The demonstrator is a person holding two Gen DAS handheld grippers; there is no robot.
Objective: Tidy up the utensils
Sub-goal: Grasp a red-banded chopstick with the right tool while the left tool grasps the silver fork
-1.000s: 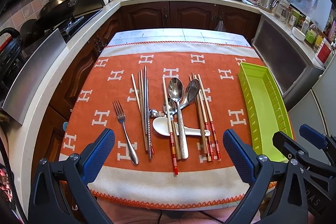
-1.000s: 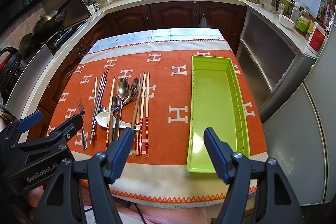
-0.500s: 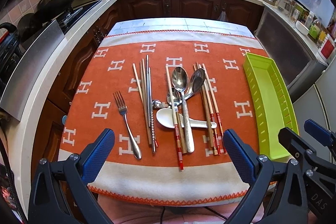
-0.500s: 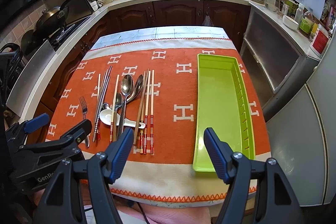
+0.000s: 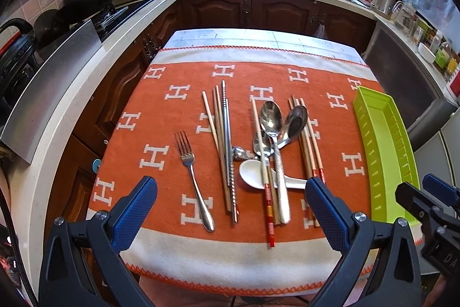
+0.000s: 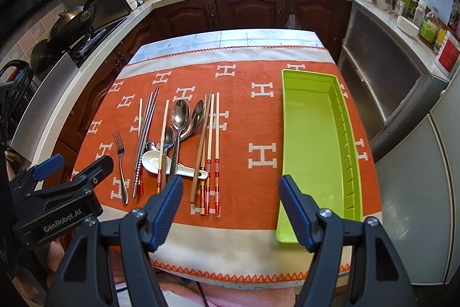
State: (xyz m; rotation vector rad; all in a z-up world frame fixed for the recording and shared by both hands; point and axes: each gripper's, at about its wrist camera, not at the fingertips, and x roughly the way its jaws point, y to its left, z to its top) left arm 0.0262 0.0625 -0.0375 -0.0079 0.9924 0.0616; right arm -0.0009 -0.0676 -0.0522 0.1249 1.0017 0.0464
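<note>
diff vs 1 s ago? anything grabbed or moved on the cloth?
Nothing grabbed or released. Only the cameras' view shifted: in both views the cloth and utensils sit lower and a bit nearer in frame than before. The left gripper and right gripper are still open and empty. The fork, white spoon, chopsticks and the empty green tray lie as they did.

The bench (image 6: 267, 35) carries an orange cloth (image 6: 253, 120). On the cloth lie a fork (image 5: 191, 171), chopsticks (image 6: 211, 148), spoons (image 5: 273, 123) and a green tray (image 6: 313, 146).
</note>
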